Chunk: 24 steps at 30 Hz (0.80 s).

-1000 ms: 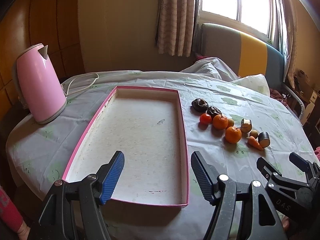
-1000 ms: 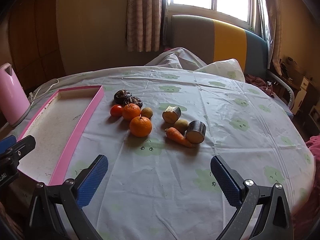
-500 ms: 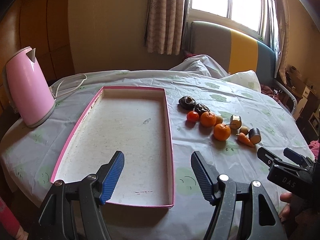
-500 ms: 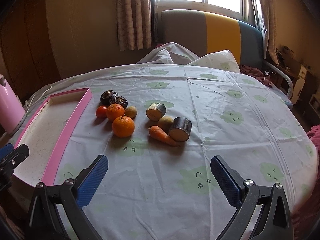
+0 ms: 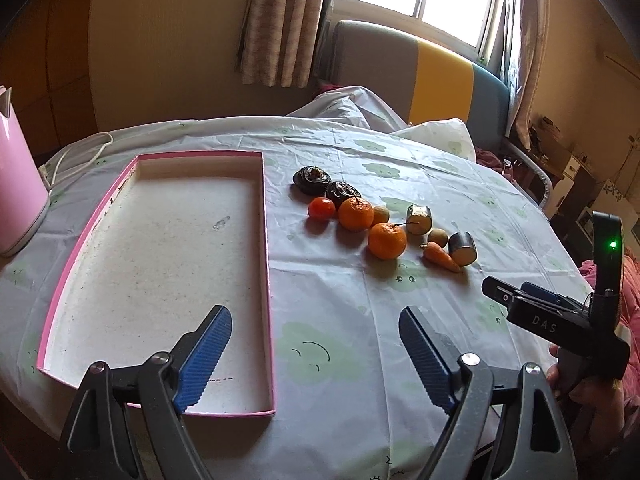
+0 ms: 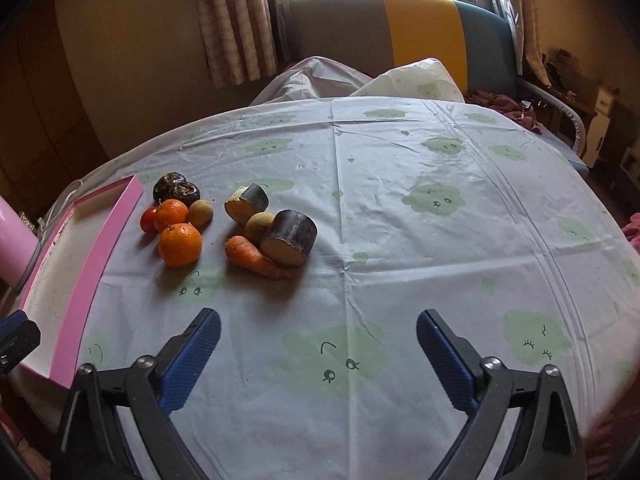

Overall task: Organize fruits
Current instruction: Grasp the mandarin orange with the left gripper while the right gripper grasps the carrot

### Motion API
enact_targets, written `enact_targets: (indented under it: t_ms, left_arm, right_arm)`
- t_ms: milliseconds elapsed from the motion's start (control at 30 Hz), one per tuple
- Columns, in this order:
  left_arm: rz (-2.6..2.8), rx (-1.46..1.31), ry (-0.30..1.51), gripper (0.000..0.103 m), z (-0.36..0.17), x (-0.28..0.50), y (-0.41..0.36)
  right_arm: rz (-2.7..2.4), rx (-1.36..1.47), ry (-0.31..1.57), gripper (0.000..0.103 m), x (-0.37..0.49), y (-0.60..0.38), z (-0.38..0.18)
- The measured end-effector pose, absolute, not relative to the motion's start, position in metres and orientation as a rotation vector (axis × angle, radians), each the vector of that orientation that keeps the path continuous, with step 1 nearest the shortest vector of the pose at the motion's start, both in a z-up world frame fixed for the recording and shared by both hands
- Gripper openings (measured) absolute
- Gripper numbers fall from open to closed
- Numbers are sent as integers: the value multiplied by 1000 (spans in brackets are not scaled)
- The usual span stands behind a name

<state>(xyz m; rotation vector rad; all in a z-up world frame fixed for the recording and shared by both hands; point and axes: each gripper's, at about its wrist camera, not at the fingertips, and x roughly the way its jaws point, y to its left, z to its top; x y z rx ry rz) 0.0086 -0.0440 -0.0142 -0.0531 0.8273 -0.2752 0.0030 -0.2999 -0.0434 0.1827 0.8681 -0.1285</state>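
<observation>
A pink-rimmed shallow tray (image 5: 266,216) lies empty on the table's left; its rim also shows in the right wrist view (image 6: 96,256). Right of it sits a cluster: two oranges (image 5: 387,241) (image 6: 179,244), a small red tomato (image 5: 321,208), two dark wrinkled fruits (image 5: 312,180), a carrot (image 6: 252,258), two small brown fruits and two cut dark-skinned chunks (image 6: 290,238). My left gripper (image 5: 314,354) is open and empty over the tray's near right corner. My right gripper (image 6: 318,356) is open and empty, near the front edge, right of the cluster.
A pink kettle (image 5: 18,176) with a white cord stands left of the tray. The round table wears a white cloth with green cloud prints (image 6: 436,200). A striped sofa (image 6: 400,32) and window lie behind. The right gripper's body (image 5: 560,324) shows at right.
Both grippers have swung rightward and moved closer over the table; the fruit cluster now appears further left and larger. Both stay open. Nothing on the table has moved.
</observation>
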Motion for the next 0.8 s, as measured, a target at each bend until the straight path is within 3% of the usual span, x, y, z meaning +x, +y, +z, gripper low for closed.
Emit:
enact_targets:
  t_ms: [200,267,333,500,800]
  left_arm:
    - [-279,-2,853,88,-14,27,-61]
    - [-286,4,873,86,-17,37,-69]
    - [-329,-20,899,73,-21,49,-78]
    - [-402,-75,966,61,-33,77,-101]
    - [-381,-51,985,61,-44,112,-138]
  right_arm:
    - [-99,189,862,61,18,-303,-41]
    - [-99,186,858,60,24,-303,-39]
    - [-87,198,856,60,29,-305,-37]
    - [-106,210,855,60,35,-314,-37]
    - [-103,215,867,60,32,-321,-46]
